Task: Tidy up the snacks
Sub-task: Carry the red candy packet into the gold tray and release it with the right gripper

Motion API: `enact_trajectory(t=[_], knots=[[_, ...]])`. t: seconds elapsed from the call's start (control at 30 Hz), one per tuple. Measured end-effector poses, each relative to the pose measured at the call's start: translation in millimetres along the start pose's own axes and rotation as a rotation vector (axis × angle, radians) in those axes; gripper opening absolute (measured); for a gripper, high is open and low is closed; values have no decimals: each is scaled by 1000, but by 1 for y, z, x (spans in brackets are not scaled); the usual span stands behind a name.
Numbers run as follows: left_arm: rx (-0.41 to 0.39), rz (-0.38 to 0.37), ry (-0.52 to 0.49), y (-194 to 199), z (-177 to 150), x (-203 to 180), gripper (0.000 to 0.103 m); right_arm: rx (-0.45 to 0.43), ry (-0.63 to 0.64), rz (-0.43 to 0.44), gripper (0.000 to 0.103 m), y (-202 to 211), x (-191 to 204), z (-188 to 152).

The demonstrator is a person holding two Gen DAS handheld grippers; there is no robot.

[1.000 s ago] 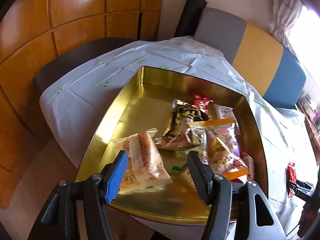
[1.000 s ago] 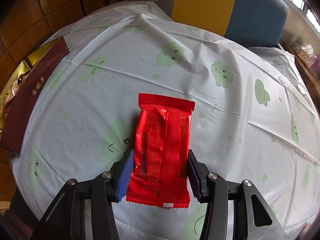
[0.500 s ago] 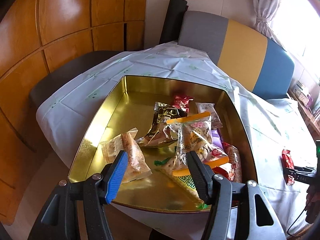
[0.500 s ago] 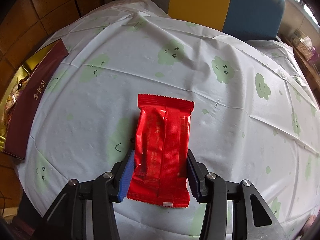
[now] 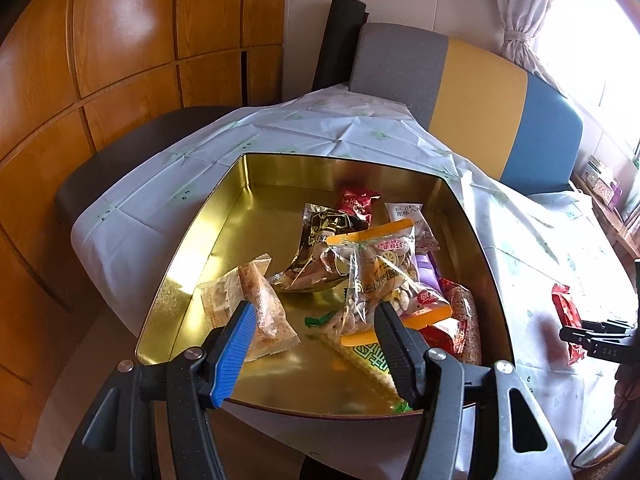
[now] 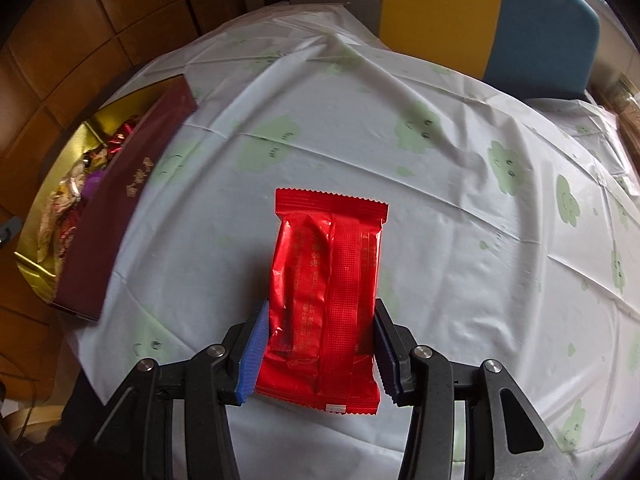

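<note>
My right gripper (image 6: pixel 320 308) is shut on a red snack packet (image 6: pixel 326 280), pads pressing its two long sides, and holds it over the white tablecloth (image 6: pixel 440 200). From the left wrist view the same red packet (image 5: pixel 564 312) and right gripper (image 5: pixel 580 332) show at the far right. My left gripper (image 5: pixel 314 312) stands open over the near edge of a gold tin (image 5: pixel 280 176), nothing between its fingers. Inside the tin lie a bread packet (image 5: pixel 256 304), a clear bag of nuts (image 5: pixel 384 272), a dark brown packet (image 5: pixel 324 236) and several others.
The tin's maroon outer side (image 6: pixel 120 208) faces the right gripper, at the cloth's left edge. A grey, yellow and blue chair back (image 5: pixel 480 92) stands behind the table. Wooden wall panels (image 5: pixel 120 60) lie to the left. A dark seat (image 5: pixel 132 152) sits beyond the table's left edge.
My right gripper has carried the red packet toward the tin, which now looks larger and closer on the left. My left gripper has drawn back a little and rolled, showing more of the tin.
</note>
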State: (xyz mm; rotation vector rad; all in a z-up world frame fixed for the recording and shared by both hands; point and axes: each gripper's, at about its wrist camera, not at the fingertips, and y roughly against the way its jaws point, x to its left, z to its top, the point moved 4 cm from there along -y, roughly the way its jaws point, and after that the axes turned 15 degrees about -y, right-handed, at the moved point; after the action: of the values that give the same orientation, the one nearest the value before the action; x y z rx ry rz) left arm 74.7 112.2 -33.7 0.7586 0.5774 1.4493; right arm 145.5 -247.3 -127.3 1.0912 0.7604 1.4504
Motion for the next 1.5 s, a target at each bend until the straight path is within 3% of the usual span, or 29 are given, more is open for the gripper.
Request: enact_trajectory(t=[0.67,0.93,1.1,1.2,1.5], knots=[[6,8,27,-5,-2,12,62,-65,273,236,49,33,181,40],[15,20,72,-9,-4,29,62,-43,366,192,49,-6,255,68],[26,20,92,-13,-6,35,62,16,410,87,49,-46,271,75],[34,15,95,-16,-7,35,62,95,428,95,51,-61,278,68],[35,23,95,-17,-7,35,62,63,373,166,56,-50,270,61]])
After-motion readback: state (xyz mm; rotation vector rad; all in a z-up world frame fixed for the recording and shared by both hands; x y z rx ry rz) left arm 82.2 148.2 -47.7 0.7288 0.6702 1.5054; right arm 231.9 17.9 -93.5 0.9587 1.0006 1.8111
